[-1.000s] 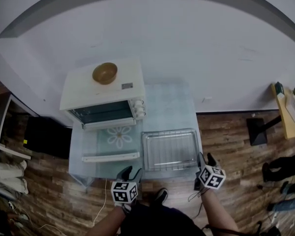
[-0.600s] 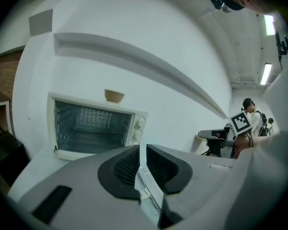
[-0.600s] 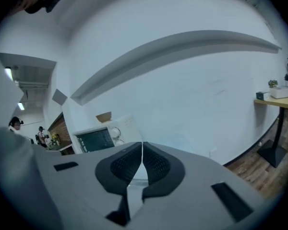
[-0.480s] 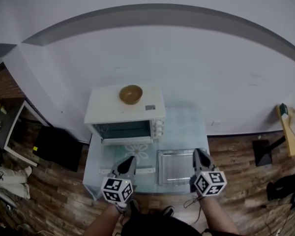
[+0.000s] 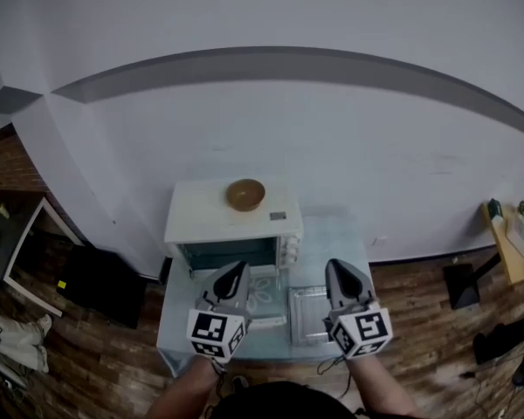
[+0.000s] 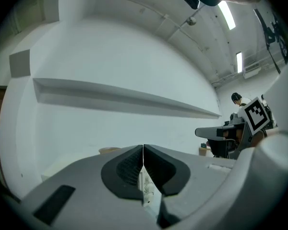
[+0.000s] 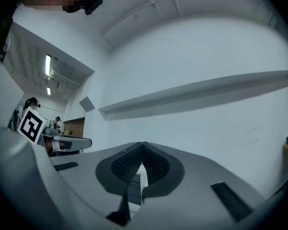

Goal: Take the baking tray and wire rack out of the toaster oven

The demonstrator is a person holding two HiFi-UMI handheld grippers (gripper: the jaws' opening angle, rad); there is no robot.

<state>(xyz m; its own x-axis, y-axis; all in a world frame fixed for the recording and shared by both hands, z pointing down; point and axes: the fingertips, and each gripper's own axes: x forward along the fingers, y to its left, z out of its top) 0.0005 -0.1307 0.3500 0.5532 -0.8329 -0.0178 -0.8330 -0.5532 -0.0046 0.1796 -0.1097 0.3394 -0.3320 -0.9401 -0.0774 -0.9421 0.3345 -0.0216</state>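
The white toaster oven (image 5: 234,225) stands at the back of the pale table (image 5: 332,230), its door (image 5: 264,321) folded down. A wooden bowl (image 5: 245,194) rests on the oven's top. The metal baking tray (image 5: 307,314), with the wire rack lying in it, sits on the table to the right of the door, partly hidden behind my right gripper. My left gripper (image 5: 234,273) (image 6: 143,150) and right gripper (image 5: 339,269) (image 7: 142,145) are both raised level in front of the table. Both are shut with nothing between the pads.
A black box (image 5: 100,273) stands on the wooden floor left of the table. At the far right are a yellow table (image 5: 511,234) and a black stand (image 5: 461,279). A white wall rises behind the oven.
Both grippers have closed and risen from the table's front edge, pointing level now. The head view has tilted up toward the wall. The tray with the rack stays on the table.
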